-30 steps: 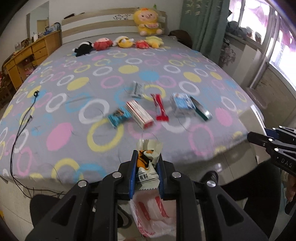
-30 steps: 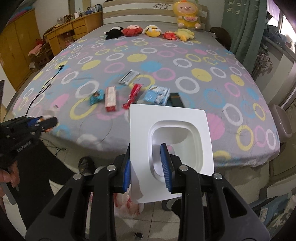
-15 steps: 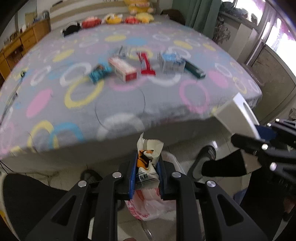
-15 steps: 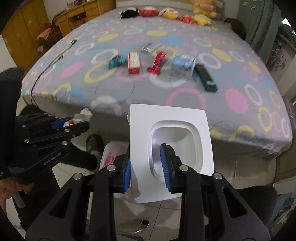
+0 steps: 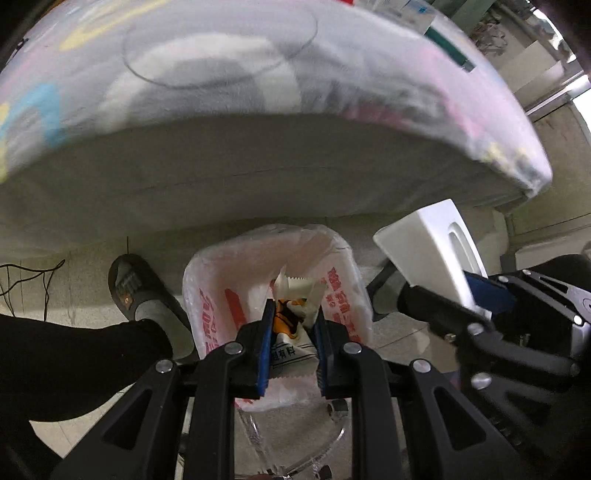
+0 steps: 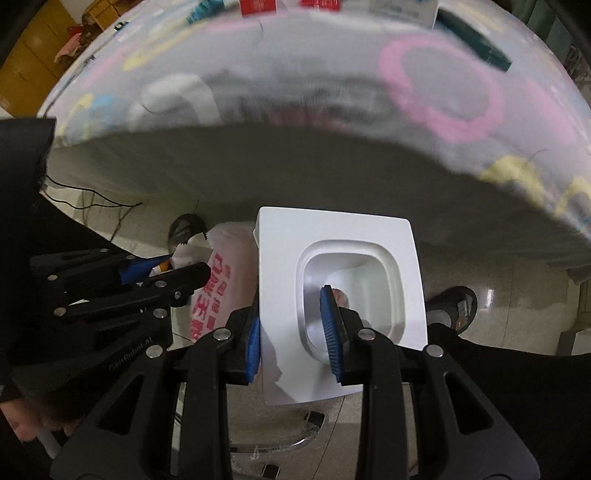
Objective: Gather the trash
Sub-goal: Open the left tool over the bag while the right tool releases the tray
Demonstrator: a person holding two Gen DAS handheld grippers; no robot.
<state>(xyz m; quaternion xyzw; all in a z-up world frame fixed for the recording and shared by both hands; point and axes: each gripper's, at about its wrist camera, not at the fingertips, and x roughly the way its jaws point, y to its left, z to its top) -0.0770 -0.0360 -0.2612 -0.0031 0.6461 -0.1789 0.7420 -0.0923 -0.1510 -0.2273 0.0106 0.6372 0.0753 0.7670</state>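
Observation:
My left gripper (image 5: 293,308) is shut on a crumpled white snack wrapper (image 5: 286,354) with an orange figure on it. It points down into the open mouth of a white plastic trash bag (image 5: 221,280) with red print, which stands on the floor below the bed. My right gripper (image 6: 291,310) is shut on one wall of a white moulded plastic tray (image 6: 332,240), held just right of the bag (image 6: 218,291). In the right wrist view the left gripper (image 6: 166,267) and the wrapper (image 6: 184,251) show at the left. The tray (image 5: 424,247) shows at the right of the left wrist view.
The bed (image 5: 258,147) overhangs the top of both views, blurred. On its cover lie a red box (image 6: 258,5), a blue packet (image 6: 402,7) and a dark box (image 6: 476,40). A person's slippered feet (image 5: 129,288) (image 6: 454,306) flank the bag. Black cables (image 5: 33,273) trail on the floor at the left.
Both grippers have dropped from above the bed to below the mattress edge and tipped downward. The left one, still holding the wrapper, now hangs over the bag's mouth; the tray came down beside it.

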